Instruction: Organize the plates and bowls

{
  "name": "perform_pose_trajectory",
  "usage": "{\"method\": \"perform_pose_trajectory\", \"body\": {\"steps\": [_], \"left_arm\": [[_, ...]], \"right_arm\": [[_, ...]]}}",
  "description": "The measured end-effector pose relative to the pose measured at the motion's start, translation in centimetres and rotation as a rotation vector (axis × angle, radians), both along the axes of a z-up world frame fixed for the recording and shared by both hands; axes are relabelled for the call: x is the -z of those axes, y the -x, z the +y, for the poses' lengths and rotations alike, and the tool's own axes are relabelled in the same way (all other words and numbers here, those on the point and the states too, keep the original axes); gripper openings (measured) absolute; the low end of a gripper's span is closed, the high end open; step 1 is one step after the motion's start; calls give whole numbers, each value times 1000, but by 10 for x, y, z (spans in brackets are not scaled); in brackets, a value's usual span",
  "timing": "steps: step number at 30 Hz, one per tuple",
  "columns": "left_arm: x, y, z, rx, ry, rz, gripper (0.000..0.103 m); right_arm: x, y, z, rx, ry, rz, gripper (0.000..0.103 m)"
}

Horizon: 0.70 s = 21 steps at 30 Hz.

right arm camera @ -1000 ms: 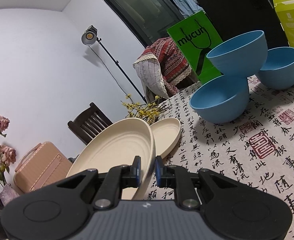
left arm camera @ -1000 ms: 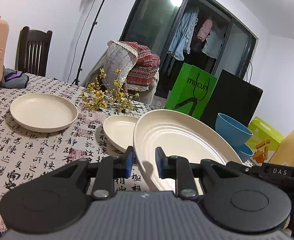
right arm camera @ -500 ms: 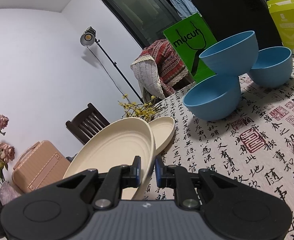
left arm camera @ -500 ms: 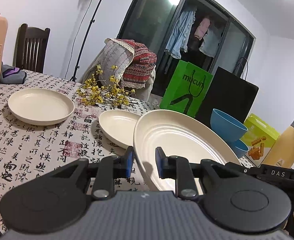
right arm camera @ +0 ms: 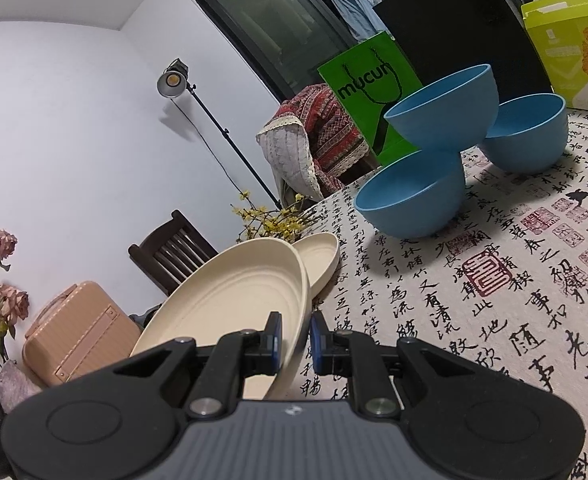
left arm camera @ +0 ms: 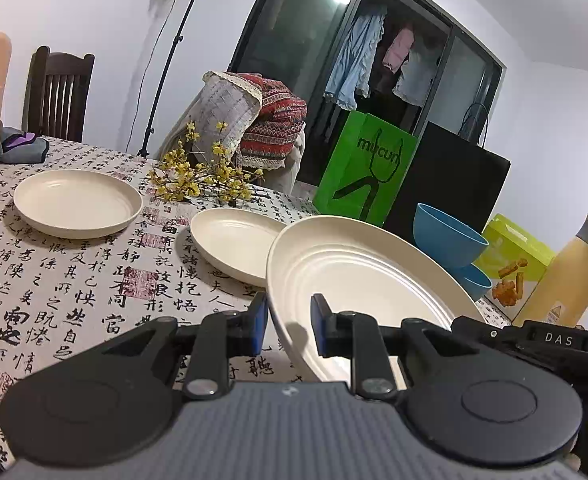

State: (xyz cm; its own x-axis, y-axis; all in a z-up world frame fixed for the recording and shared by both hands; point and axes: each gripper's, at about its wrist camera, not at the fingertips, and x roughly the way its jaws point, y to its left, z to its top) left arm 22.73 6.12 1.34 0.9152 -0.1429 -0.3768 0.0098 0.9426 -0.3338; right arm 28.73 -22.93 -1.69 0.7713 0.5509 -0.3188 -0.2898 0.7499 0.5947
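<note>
Clamping opposite edges of one large cream plate [left arm camera: 358,276], both grippers held it tilted above the tablecloth [left arm camera: 53,292]. The left gripper [left arm camera: 285,326] had its blue pads closed on the plate's near rim, one pad outside and one inside the dish. The right gripper [right arm camera: 296,334] pinched the rim on the other side in the same manner. A smaller cream plate [left arm camera: 233,242] lay flat on the cloth just behind the held plate, partly hidden by it. Another cream plate [left arm camera: 77,202] lay well apart to the left, beside a spray of yellow flowers [left arm camera: 201,178]. Three blue bowls [right arm camera: 414,200] stood near the table's far side, one perched on the other two. A green bag [left arm camera: 368,172] stood behind them.
</note>
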Motion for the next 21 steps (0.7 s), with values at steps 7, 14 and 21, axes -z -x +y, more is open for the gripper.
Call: {"method": "perform_pose_trajectory", "body": {"steps": [7,14,21], "left_arm": [[3,2,-8,6,-8,10,23],[6,5,-16,16,-15,14,23],[11,7,-24,26,-20,25,23]], "right_arm": [[4,6,-8,7,-3,5,15],[8,12,-16,20,-6,9,15],[12,17,-23,32,-11,17,15]]}}
